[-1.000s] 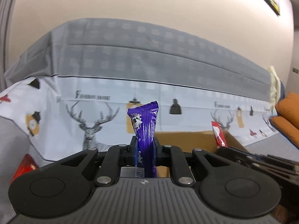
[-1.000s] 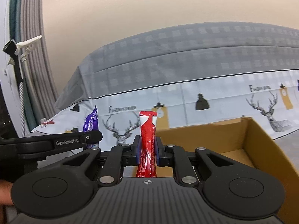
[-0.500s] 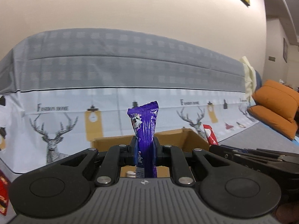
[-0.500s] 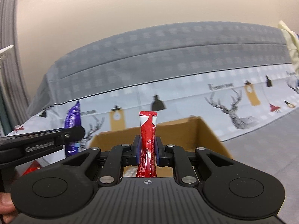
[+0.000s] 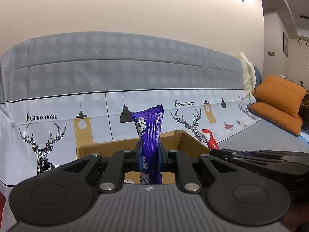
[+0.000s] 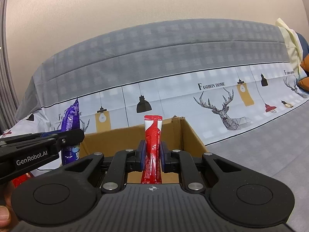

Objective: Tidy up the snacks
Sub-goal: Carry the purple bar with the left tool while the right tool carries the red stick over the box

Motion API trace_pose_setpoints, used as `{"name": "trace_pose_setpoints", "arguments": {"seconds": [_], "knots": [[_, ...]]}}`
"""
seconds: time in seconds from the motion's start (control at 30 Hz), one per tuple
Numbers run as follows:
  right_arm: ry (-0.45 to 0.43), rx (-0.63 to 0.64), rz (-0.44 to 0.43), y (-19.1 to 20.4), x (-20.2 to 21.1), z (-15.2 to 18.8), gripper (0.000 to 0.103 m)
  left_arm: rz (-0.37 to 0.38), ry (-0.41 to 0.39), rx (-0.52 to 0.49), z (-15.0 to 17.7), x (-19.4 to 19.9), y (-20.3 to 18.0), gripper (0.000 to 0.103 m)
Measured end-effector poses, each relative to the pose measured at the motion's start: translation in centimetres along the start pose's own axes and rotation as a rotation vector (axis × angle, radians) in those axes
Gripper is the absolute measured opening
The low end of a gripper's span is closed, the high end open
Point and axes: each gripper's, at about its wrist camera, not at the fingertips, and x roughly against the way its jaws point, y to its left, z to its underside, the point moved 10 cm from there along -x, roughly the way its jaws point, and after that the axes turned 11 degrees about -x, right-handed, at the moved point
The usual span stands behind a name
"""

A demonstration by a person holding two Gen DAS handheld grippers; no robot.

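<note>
A purple snack packet (image 5: 150, 135) stands upright in my left gripper (image 5: 149, 155), whose pads are shut on it. My right gripper (image 6: 152, 154) is shut on a red snack stick (image 6: 152, 145), also upright. Both are held just in front of an open cardboard box (image 5: 96, 147) (image 6: 189, 133) that sits on the sofa seat. In the right wrist view the left gripper (image 6: 63, 141) with the purple packet (image 6: 71, 127) shows at the left. In the left wrist view the right gripper (image 5: 216, 150) and the red stick's top (image 5: 209, 140) show at the right. The box's inside is mostly hidden.
A sofa covered by a grey and white cloth with deer prints (image 5: 44, 148) fills the background. Orange cushions (image 5: 278, 106) lie at the far right. A red packet (image 6: 20, 179) peeks out at the lower left. A person's hand (image 6: 4, 216) shows at the edge.
Both grippers have swung to the right across the sofa, and the box now sits centred behind each held snack. Both grips are unchanged.
</note>
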Motion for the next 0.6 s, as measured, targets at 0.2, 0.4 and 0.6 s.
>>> {"name": "trace_pose_setpoints", "arguments": {"seconds": [0.2, 0.4, 0.6], "knots": [[-0.001, 0.009, -0.003, 0.22, -0.02, 0.05, 0.016, 0.001, -0.002, 0.006, -0.02, 0.11, 0.05, 0.016], [0.001, 0.015, -0.001, 0.28, -0.11, 0.14, 0.016, 0.001, -0.006, 0.012, -0.14, 0.16, 0.03, 0.016], [0.002, 0.025, -0.002, 0.31, -0.23, 0.28, 0.016, 0.006, -0.01, 0.015, -0.25, 0.18, -0.09, 0.016]]}}
